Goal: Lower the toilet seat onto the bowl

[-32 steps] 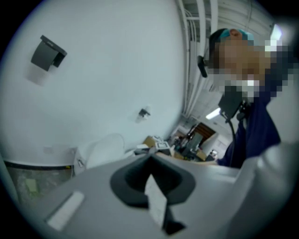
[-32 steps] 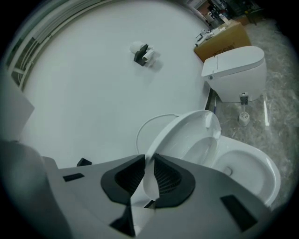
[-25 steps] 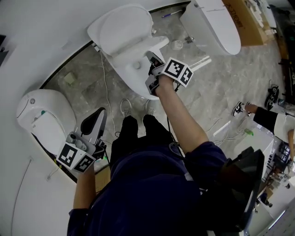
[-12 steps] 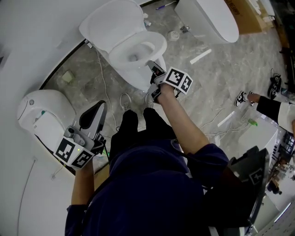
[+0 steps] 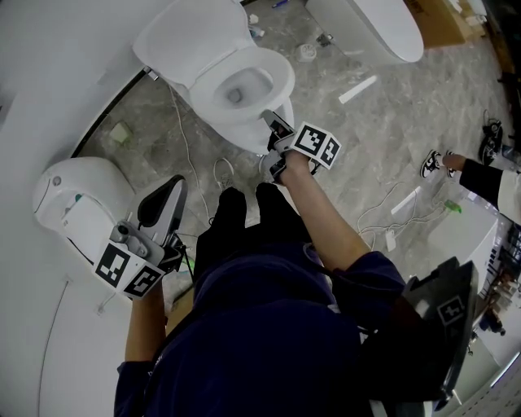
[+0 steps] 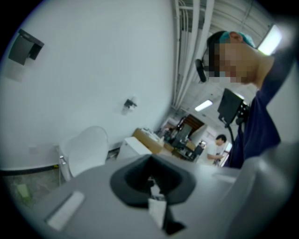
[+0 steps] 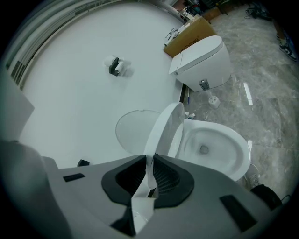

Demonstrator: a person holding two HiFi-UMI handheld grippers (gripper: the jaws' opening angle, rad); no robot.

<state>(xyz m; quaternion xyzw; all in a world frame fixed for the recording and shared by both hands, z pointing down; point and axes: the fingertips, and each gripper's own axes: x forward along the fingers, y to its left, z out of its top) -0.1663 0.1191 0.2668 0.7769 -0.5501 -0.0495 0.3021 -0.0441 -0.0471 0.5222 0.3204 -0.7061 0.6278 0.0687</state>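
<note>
Left gripper (image 6: 152, 182), near left: jaws together, empty, idle.

Right gripper (image 7: 149, 175): pinches the near edge of the toilet seat (image 7: 163, 128). Seat is tilted partway, between lid (image 7: 131, 133) and bowl (image 7: 236, 158).

Risk: the thin, smooth edge slips from the pads, and the seat drops and slams on the rim.

Grey marbled floor (image 5: 391, 122) spreads under and to the right of the right gripper (image 5: 273, 130). A curved white wall (image 5: 49, 65) stands to the gripper's left. Beyond the gripper sit another, closed toilet (image 5: 370, 28) and a cardboard box (image 5: 444, 20).
</note>
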